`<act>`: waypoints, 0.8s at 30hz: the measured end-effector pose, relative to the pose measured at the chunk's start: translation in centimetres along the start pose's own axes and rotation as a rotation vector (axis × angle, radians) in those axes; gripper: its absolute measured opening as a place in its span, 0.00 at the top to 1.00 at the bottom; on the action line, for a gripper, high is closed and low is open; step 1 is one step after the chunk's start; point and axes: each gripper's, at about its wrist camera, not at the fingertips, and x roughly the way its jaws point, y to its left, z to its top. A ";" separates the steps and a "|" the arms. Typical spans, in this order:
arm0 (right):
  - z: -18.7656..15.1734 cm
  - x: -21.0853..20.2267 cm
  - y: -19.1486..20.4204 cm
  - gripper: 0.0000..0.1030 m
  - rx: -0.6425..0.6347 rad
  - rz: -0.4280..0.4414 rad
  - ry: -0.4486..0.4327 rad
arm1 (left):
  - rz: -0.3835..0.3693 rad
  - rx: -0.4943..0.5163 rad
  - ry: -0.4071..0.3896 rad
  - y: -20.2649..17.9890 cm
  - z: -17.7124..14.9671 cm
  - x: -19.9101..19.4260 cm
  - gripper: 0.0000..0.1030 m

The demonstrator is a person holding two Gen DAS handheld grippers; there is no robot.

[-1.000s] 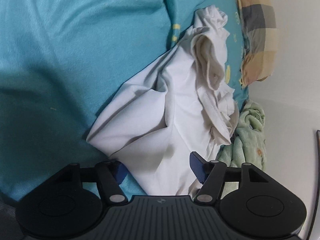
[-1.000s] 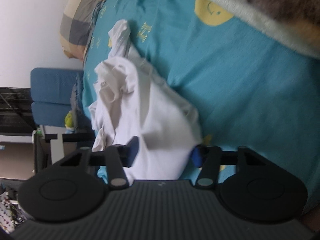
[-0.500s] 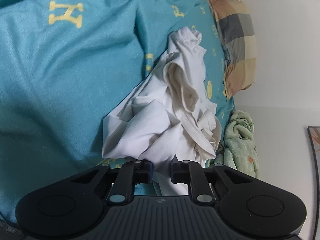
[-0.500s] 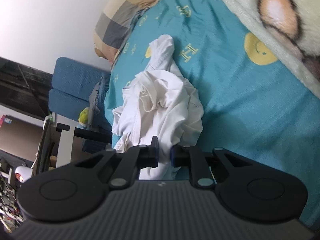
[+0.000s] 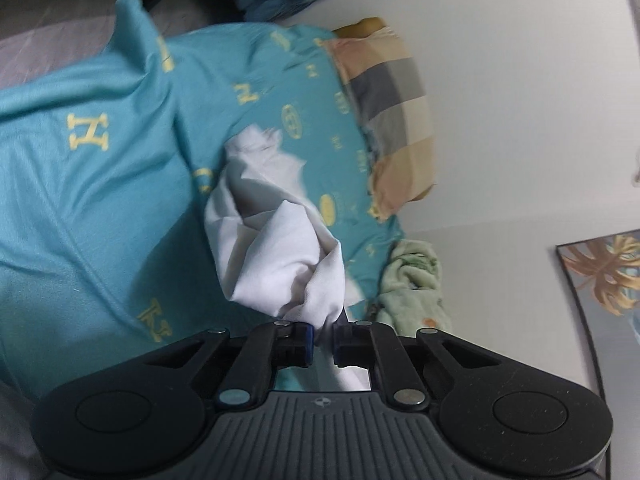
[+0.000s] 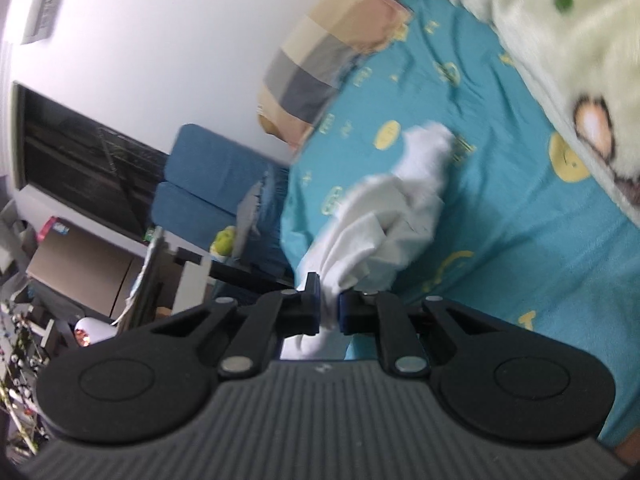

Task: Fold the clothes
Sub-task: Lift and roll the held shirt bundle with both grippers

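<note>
Currently logged: both tools sat above the bed, each aimed along the teal bedsheet (image 5: 100, 208) toward the plaid pillow (image 5: 394, 120) at the wall. Left tool (image 5: 322, 340) was pressed nearly together, pinching a bunched edge of the white garment (image 5: 280, 248); cloth passed between the blue pads and hung below them. Right tool (image 6: 329, 312) was likewise clamped on another gathered part of the same garment (image 6: 384, 224). The garment trailed from each tool down to the sheet, its far end resting on the bed near the pillow. Left view alone showed a green towel (image 5: 412, 280) at the bed's edge and a framed leaf picture (image 5: 604, 276) on the wall. Right view alone showed a blue sofa (image 6: 200, 176), a cardboard box (image 6: 84, 268), a dark screen (image 6: 80, 176), and a pale fleece blanket (image 6: 560, 40). Both views were motion-blurred.
</note>
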 end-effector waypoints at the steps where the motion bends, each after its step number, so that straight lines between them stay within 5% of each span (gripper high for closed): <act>1: 0.0 -0.8 0.6 0.89 -0.003 0.005 -0.003 | -0.009 0.010 -0.001 -0.6 -0.3 -1.1 0.92; 10: -4.2 -9.8 1.7 0.88 0.004 -0.025 0.013 | -0.016 0.043 0.039 -1.6 -4.4 -7.0 0.91; 15: -7.2 -11.9 -1.2 0.88 0.134 -0.070 0.025 | 0.005 0.029 0.072 -0.2 -6.4 -8.3 0.91; 18: -6.7 -11.7 -1.9 0.88 0.179 -0.068 0.004 | 0.019 0.022 0.091 0.6 -7.6 -9.0 0.91; 24: -3.9 -8.3 -0.9 0.88 0.196 -0.082 -0.028 | 0.044 -0.013 0.076 -0.5 -4.4 -3.8 0.91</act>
